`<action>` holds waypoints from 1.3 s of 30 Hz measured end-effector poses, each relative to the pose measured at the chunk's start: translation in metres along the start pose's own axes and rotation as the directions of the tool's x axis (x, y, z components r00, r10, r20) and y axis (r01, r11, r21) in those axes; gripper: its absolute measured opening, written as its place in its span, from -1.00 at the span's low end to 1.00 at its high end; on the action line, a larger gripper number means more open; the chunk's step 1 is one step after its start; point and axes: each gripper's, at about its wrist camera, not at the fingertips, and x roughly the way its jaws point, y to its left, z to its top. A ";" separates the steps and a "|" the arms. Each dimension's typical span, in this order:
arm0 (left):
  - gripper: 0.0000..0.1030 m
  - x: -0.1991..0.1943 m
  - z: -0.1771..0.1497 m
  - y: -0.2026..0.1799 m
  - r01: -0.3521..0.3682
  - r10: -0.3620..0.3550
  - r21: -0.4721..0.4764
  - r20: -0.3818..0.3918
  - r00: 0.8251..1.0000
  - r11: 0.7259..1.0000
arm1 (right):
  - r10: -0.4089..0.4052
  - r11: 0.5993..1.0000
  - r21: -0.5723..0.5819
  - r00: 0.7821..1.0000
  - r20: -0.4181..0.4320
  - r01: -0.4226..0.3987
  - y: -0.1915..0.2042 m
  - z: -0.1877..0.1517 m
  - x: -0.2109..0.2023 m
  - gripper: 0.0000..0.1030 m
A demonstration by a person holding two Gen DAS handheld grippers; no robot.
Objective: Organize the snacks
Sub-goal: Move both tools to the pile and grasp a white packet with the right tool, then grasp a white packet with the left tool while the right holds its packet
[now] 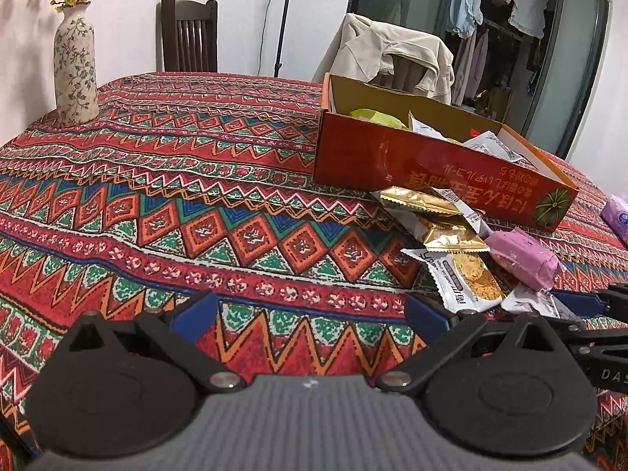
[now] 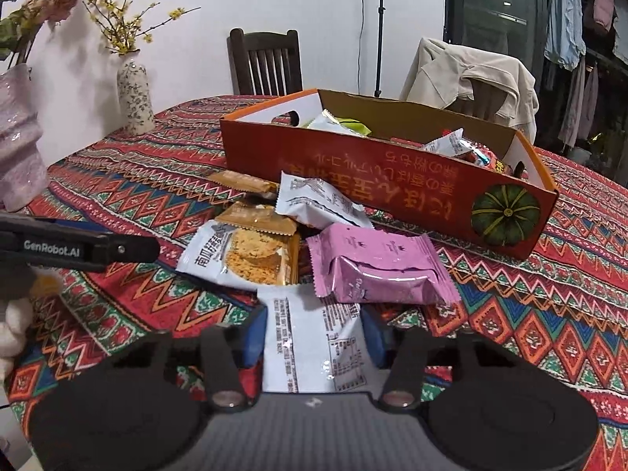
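An open orange cardboard box lies on the patterned tablecloth with several snack packets inside. In front of it is a loose heap: a pink packet, a white-and-orange biscuit packet, gold packets and a white packet. My right gripper is shut on another white snack packet at the near edge of the heap, with a blue pad pressing each side. My left gripper is open over bare cloth to the left of the heap, with nothing between its fingers.
A floral vase stands at the table's far left, and a pale pink vase is nearer on that side. A dark wooden chair and a chair draped with a beige jacket stand behind the table. A purple tissue pack lies at the right.
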 end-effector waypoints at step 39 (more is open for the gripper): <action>1.00 0.031 0.021 -0.096 -0.014 0.018 0.114 -0.034 0.999 0.993 | -0.138 0.968 0.237 0.958 0.251 0.077 -0.078 0.010 -0.017 -0.21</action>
